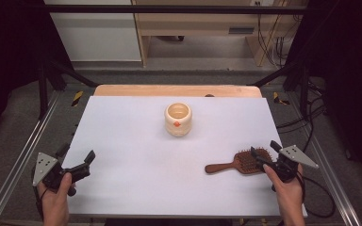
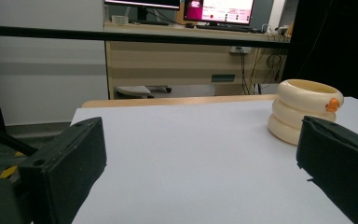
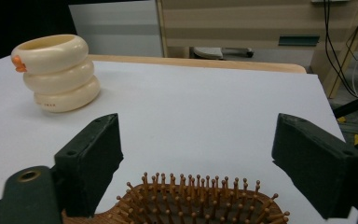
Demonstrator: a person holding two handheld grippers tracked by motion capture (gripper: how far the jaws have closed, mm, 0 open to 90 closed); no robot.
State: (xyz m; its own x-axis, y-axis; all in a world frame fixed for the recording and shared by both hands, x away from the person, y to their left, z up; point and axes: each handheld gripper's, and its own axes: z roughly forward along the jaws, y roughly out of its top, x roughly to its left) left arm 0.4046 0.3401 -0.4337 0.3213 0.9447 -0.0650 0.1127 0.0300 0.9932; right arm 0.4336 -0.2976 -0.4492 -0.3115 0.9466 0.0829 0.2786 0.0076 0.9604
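A: Where is the hairbrush?

B: The wooden hairbrush (image 1: 239,163) lies flat on the white tabletop (image 1: 136,155), bristles up, near the front right corner. Its handle points left, toward the middle of the tabletop, and its bristled head sits at the right tool (image 1: 266,153).

A: Does that tool have hold of it?

B: No. In the right gripper view the two black jaws stand wide apart, one on each side of the brush head (image 3: 200,200), and neither pad presses on it. From above, the jaw tips reach over the right end of the head; whether one of them brushes the rim I cannot tell from that angle.

A: And the other hand?

B: The left tool (image 1: 78,160) is held at the front left edge of the tabletop, well apart from the brush. Its jaws are spread wide too, with nothing between them but bare tabletop.

A: Anything else on the surface?

B: A cream cup (image 1: 178,119) shaped like stacked rings, with a small orange mark on its side, stands upright toward the back centre, apart from both tools.
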